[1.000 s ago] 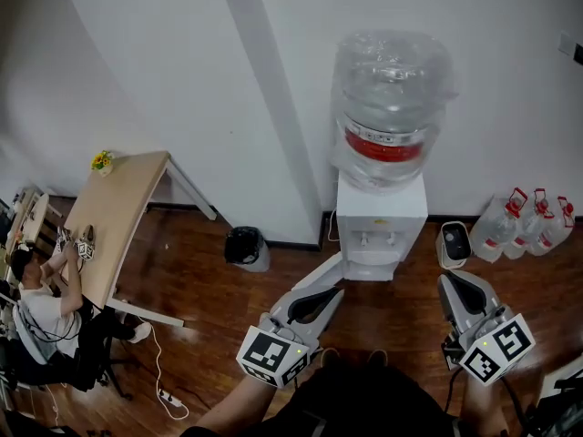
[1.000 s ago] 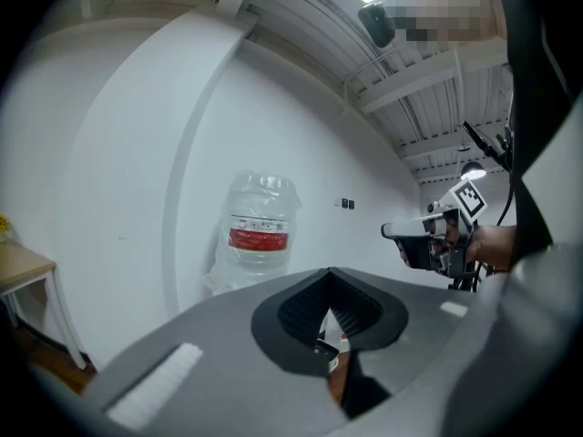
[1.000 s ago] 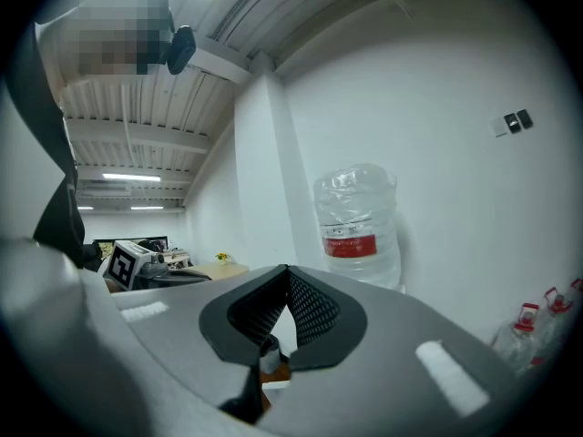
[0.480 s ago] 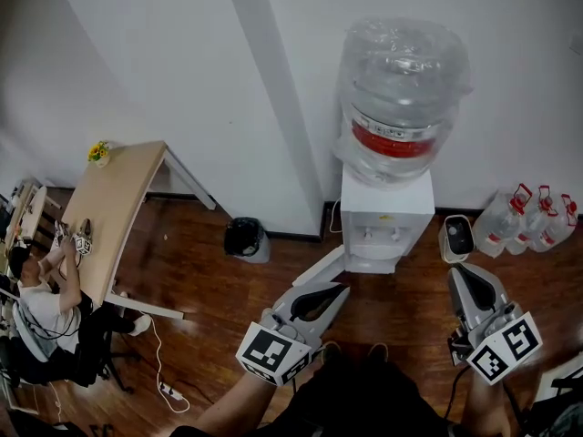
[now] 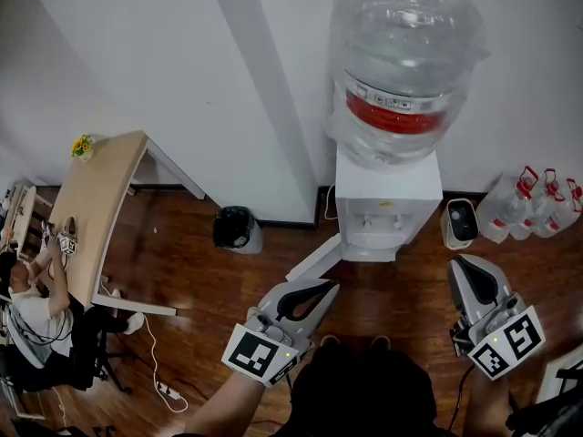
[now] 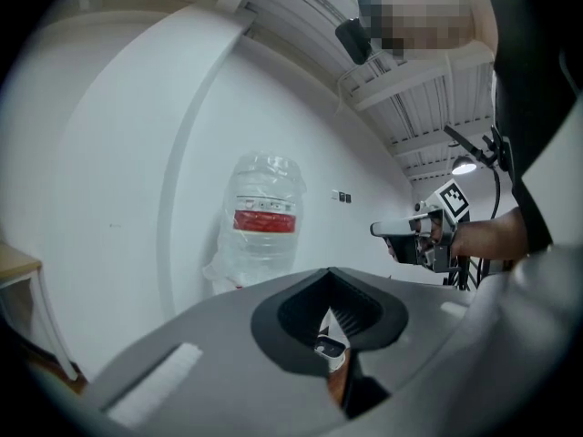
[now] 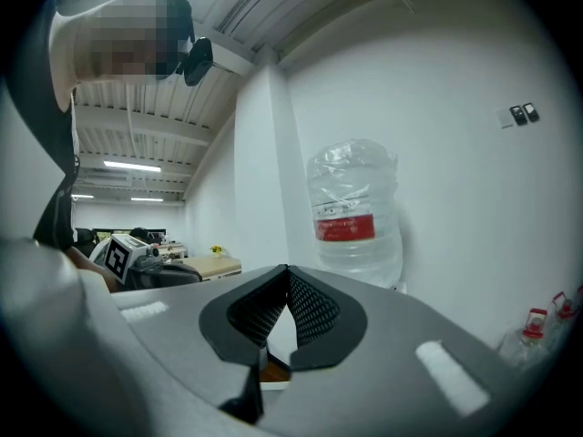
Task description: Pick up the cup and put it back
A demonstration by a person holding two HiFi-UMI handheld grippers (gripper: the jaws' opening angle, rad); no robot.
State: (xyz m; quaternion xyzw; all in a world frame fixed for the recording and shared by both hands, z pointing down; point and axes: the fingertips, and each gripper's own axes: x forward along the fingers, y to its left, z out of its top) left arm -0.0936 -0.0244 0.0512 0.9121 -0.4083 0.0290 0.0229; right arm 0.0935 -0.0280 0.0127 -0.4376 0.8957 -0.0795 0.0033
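Observation:
No cup shows in any view. A white water dispenser (image 5: 387,212) with a large clear bottle (image 5: 401,62) stands against the wall ahead. My left gripper (image 5: 326,286) is held low over the wooden floor, pointing at the dispenser's base, jaws together with nothing in them. My right gripper (image 5: 461,265) hangs to the dispenser's right, also shut and empty. The left gripper view has the bottle (image 6: 264,226) above the closed left gripper (image 6: 330,280), with the right gripper (image 6: 401,230) off to the side. In the right gripper view the bottle (image 7: 351,212) rises past the closed right gripper (image 7: 287,276).
A black bin (image 5: 232,228) stands by the wall left of the dispenser. A wooden desk (image 5: 91,198) with a seated person (image 5: 27,308) is at far left. Several water jugs (image 5: 537,212) and a small white appliance (image 5: 458,223) sit at right. A white panel (image 5: 314,258) leans at the dispenser's base.
The dispenser has grown larger and nearer in the head view. Both grippers sit lower in the frame and stay shut.

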